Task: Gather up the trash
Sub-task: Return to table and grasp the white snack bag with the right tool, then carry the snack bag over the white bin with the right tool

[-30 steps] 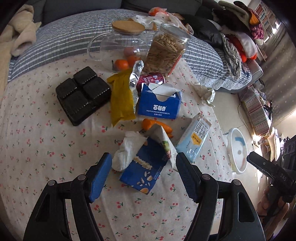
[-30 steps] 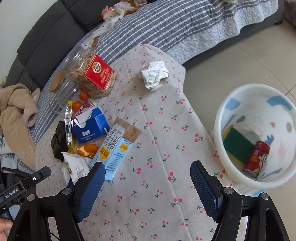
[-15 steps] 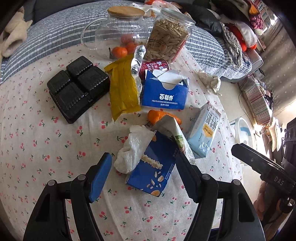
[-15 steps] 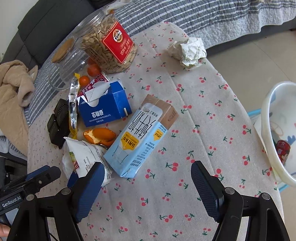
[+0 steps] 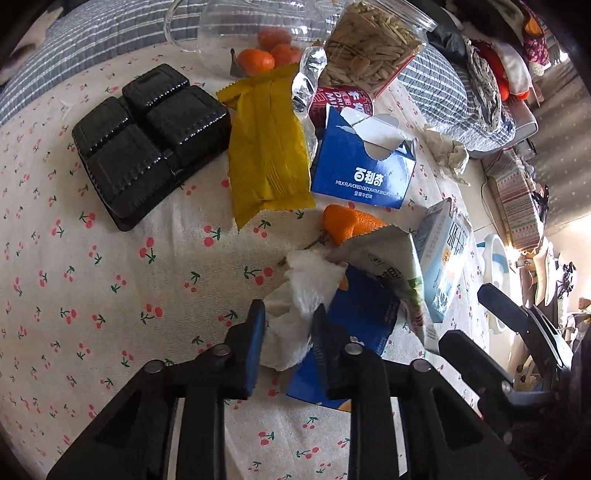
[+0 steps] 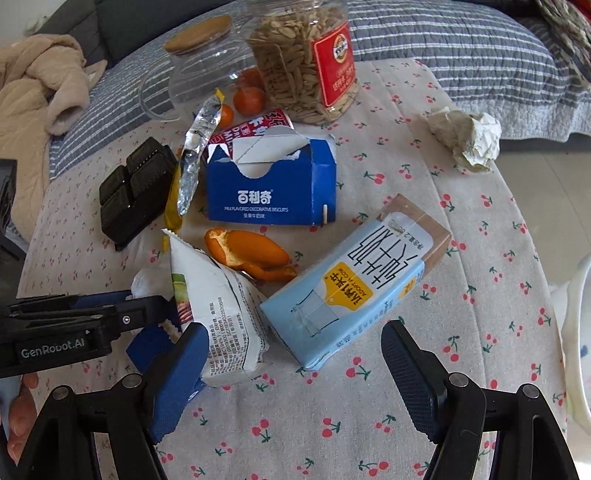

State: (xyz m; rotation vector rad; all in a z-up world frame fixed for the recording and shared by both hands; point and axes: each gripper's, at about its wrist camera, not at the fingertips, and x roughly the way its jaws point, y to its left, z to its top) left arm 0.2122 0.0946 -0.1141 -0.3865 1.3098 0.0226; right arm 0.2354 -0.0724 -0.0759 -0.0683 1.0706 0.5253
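Observation:
My left gripper (image 5: 288, 328) is shut on a crumpled white tissue (image 5: 303, 291) that lies on the cherry-print tablecloth, beside a blue snack packet (image 5: 354, 325) and a white snack bag (image 5: 399, 266). My right gripper (image 6: 295, 354) is open, its fingers on either side of the near end of a light blue milk carton (image 6: 358, 284) that lies flat. The white snack bag (image 6: 218, 314) lies by its left finger. Orange peel (image 6: 247, 254), a torn blue biscuit box (image 6: 273, 184), a yellow wrapper (image 5: 266, 147) and a crumpled paper ball (image 6: 469, 136) lie around.
A seed jar (image 6: 306, 59), a glass jug (image 5: 251, 33) with tangerines (image 5: 266, 55), a red can (image 5: 343, 99) and a black plastic tray (image 5: 147, 136) stand at the back. A white basin's rim (image 6: 576, 339) shows off the table's right edge. A striped quilt (image 6: 443, 48) lies behind.
My left gripper has moved forward and shut on the tissue. My right gripper has moved in toward the milk carton and stays open.

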